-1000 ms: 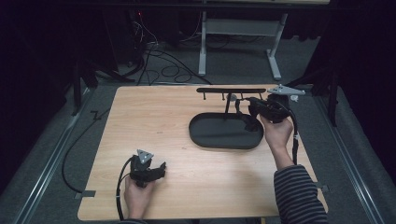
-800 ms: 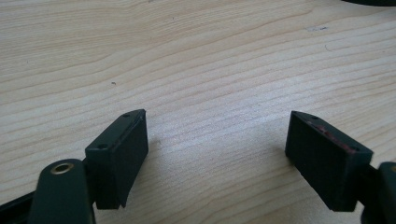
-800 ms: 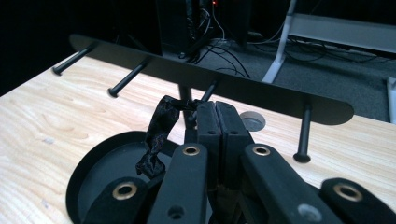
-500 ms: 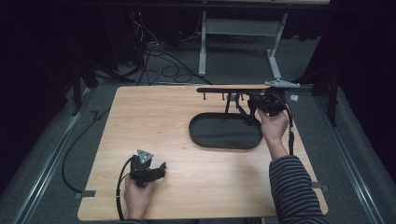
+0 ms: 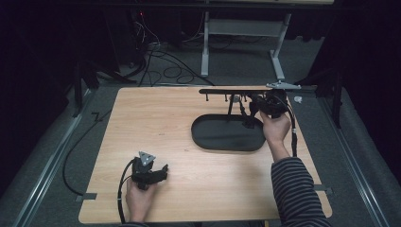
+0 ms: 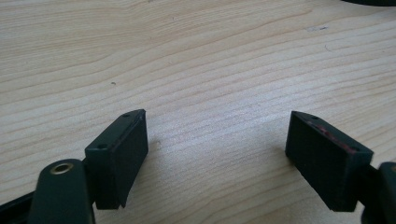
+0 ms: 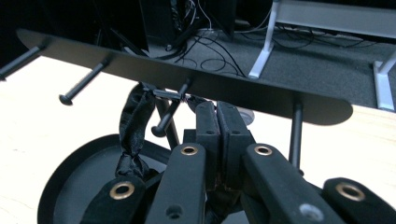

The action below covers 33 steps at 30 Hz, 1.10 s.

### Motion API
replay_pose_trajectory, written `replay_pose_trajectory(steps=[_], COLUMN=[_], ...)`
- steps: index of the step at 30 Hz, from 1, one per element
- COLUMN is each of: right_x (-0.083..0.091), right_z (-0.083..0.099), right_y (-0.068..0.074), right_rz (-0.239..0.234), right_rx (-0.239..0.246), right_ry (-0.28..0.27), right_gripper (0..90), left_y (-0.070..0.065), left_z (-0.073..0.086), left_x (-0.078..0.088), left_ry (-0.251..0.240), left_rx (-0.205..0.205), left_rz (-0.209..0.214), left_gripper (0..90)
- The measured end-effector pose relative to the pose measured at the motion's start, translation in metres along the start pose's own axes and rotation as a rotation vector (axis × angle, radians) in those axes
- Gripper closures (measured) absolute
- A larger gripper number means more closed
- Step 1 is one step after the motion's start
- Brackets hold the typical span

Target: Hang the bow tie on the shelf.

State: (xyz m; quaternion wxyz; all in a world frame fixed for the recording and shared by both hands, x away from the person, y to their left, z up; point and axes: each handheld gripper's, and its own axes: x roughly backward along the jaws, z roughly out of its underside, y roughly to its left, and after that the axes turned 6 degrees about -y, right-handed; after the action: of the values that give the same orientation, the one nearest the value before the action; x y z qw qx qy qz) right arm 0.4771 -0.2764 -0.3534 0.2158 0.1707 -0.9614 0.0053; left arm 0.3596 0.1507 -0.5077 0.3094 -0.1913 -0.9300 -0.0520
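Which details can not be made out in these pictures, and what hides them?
- Right gripper view: the shut right tongs seem to pinch the black fabric strap; their own pads hide the contact.
- High view: the pegs under the black rack bar are too small to count.
- Left gripper view: the black oval tray is cut by the top edge; the left tongs stand open.

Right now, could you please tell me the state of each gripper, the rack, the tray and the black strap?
left gripper: open, jaws wide apart above bare wood, nothing between them.
right gripper: shut, up at the rack bar.
rack: upright, pegs pointing out.
black strap: hanging from a peg, lower end down by the tray.
tray: flat on the table.
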Motion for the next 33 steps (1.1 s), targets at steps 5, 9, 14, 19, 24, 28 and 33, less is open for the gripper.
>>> replay_pose_trajectory(steps=[5,9,14,19,24,28,33], right_x=[-0.003,-0.002,-0.001,0.003,0.008,0.012,0.016], right_z=[0.005,0.006,0.006,0.007,0.008,0.009,0.01], right_y=[0.0,0.0,0.001,0.003,0.003,0.005,0.012], right_rz=[0.004,0.004,-0.003,-0.006,-0.013,-0.023,-0.05], right_rx=[-0.001,0.001,0.008,0.012,0.02,0.026,0.046], right_ry=[0.017,0.017,0.015,0.008,0.003,0.004,-0.014], right_gripper=[89.1,89.1,88.0,87.2,85.6,83.3,80.6], left_y=[0.0,0.0,0.0,0.0,0.0,0.0,0.0], left_z=[0.0,0.0,0.0,0.0,0.0,0.0,0.0], left_x=[0.0,0.0,0.0,0.0,0.0,0.0,0.0], left_ry=[0.001,0.001,0.001,0.002,0.002,0.001,0.001], left_rx=[-0.001,-0.002,-0.001,-0.002,-0.002,-0.002,-0.001], left_rz=[0.001,0.001,0.001,0.001,0.001,0.0,0.0], left_gripper=[21.5,21.5,21.5,21.5,21.5,21.5,21.5])
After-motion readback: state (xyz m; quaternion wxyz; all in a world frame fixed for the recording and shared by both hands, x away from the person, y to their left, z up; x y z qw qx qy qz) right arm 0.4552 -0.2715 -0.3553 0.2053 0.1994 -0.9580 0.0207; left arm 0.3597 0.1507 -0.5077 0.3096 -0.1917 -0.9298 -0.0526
